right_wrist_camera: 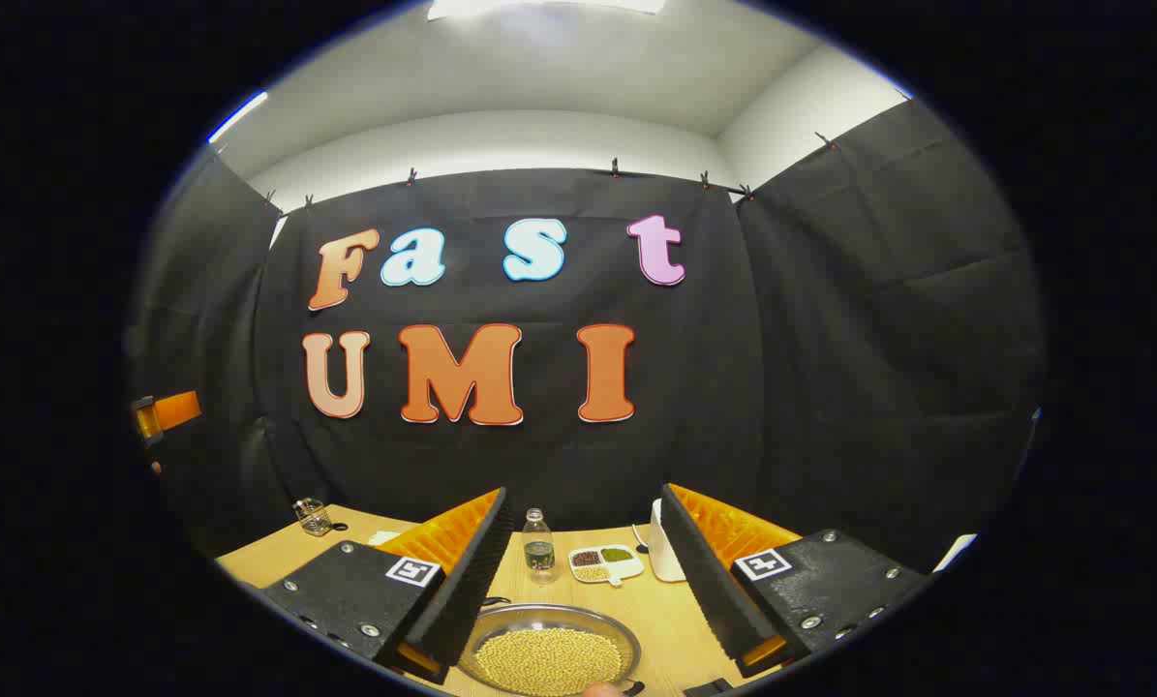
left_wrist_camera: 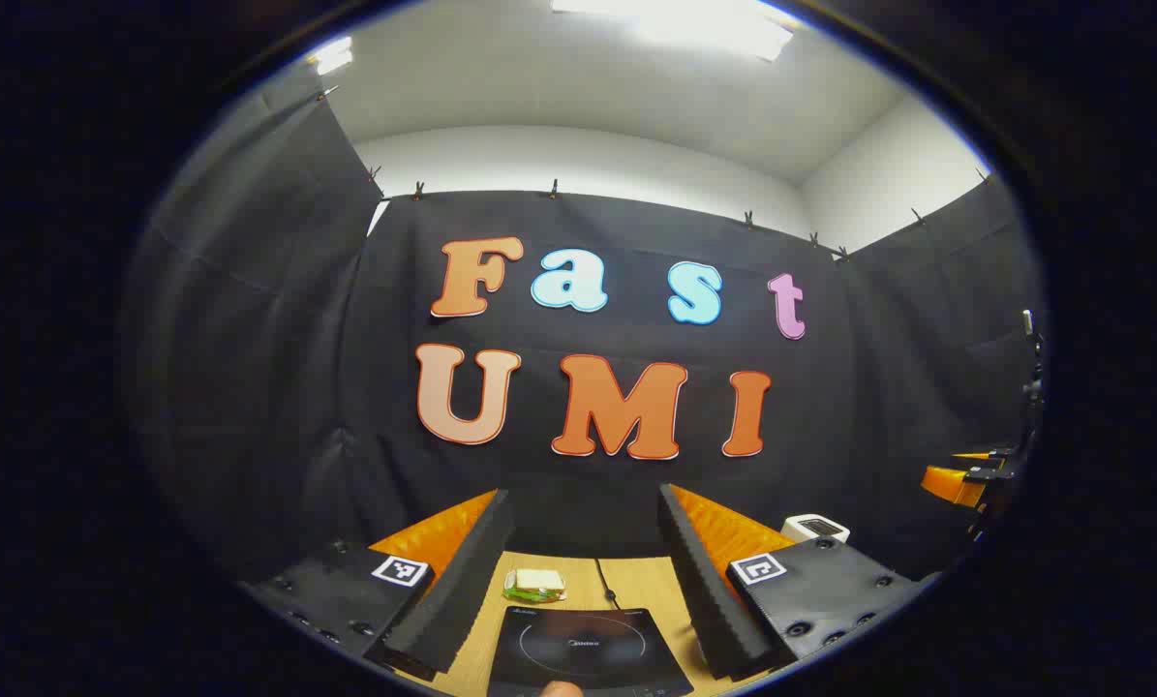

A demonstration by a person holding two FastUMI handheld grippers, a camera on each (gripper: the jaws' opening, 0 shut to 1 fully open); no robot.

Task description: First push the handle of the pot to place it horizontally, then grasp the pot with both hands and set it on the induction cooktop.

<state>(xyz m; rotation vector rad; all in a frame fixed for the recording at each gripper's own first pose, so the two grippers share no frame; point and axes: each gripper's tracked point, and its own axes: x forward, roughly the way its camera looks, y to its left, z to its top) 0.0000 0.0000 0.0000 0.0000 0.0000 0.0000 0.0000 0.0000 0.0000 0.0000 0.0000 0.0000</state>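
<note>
Starting step one, I'd judge: left gripper [left_wrist_camera: 588,581] jaws wide above induction cooktop [left_wrist_camera: 588,651] at bottom centre, right gripper [right_wrist_camera: 583,571] jaws wide above bean-filled pot [right_wrist_camera: 549,658] at bottom centre, handle unclear, so find and push it next

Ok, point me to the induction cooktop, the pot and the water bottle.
induction cooktop [left_wrist_camera: 588,647]: left gripper view, on its dark glass top.
pot [right_wrist_camera: 549,660]: right gripper view, on the beans filling it.
water bottle [right_wrist_camera: 538,547]: right gripper view, on its body.
</note>
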